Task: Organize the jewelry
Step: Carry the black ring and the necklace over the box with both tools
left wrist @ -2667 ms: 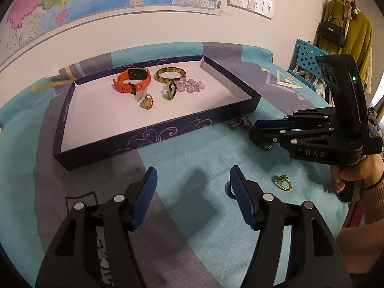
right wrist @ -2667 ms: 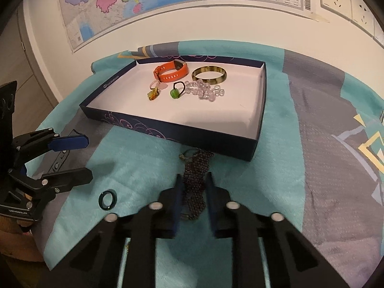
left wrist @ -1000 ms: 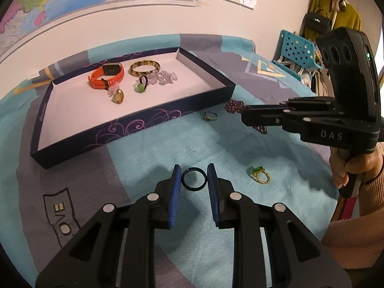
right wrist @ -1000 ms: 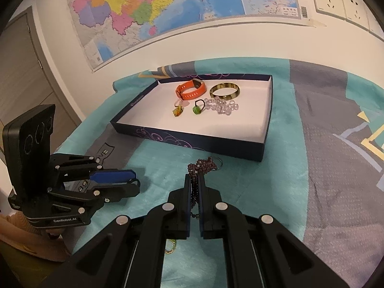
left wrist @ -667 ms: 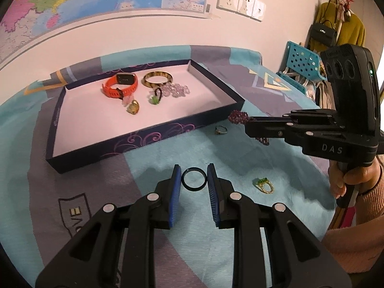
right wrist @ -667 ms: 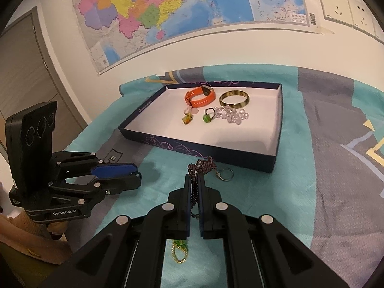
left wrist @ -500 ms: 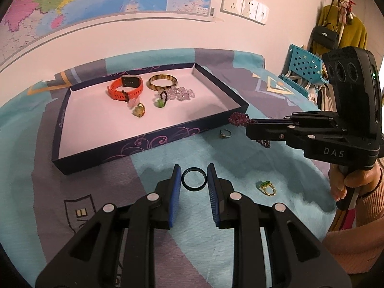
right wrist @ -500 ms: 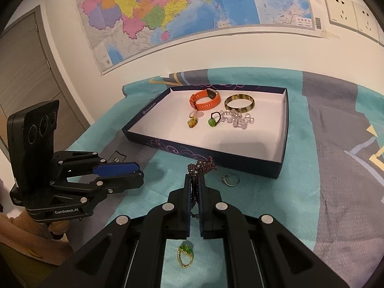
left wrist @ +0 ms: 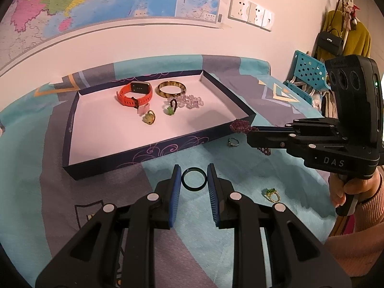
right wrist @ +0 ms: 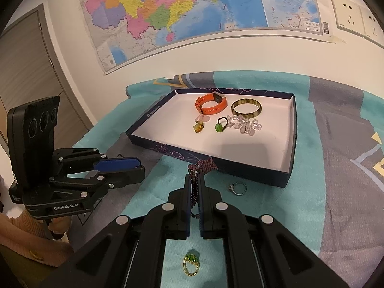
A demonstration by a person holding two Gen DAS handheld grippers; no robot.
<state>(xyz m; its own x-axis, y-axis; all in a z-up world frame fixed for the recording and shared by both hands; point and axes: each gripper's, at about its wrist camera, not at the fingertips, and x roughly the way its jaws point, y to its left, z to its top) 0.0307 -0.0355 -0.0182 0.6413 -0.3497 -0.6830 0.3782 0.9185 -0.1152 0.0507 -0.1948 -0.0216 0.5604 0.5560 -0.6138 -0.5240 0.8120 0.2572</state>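
My left gripper [left wrist: 194, 179] is shut on a dark ring [left wrist: 194, 179], held flat between its blue pads above the cloth, short of the tray's near wall. My right gripper [right wrist: 196, 186] is shut on a purple bead bracelet [right wrist: 202, 165] that bunches above its tips and hangs below them. In the left wrist view that right gripper [left wrist: 249, 129] reaches in from the right, its beads [left wrist: 238, 126] at the near right corner of the navy tray [left wrist: 153, 149]. A silver ring [left wrist: 233, 142] and a gold ring with green stones [left wrist: 272, 195] lie on the cloth.
The tray [right wrist: 291, 129] holds an orange watch [right wrist: 211, 104], a brown bangle [right wrist: 246, 109], a clear bead bracelet [right wrist: 244, 124], a green-stone ring [right wrist: 220, 124] and a yellow pendant [right wrist: 198, 127]. A wall with a map stands behind the table. A blue crate [left wrist: 306, 73] stands at the right.
Both grippers have lifted a little with their pieces and kept their grips. The tray now sits lower and closer in both views; the silver ring shows clear of the hanging bracelet.
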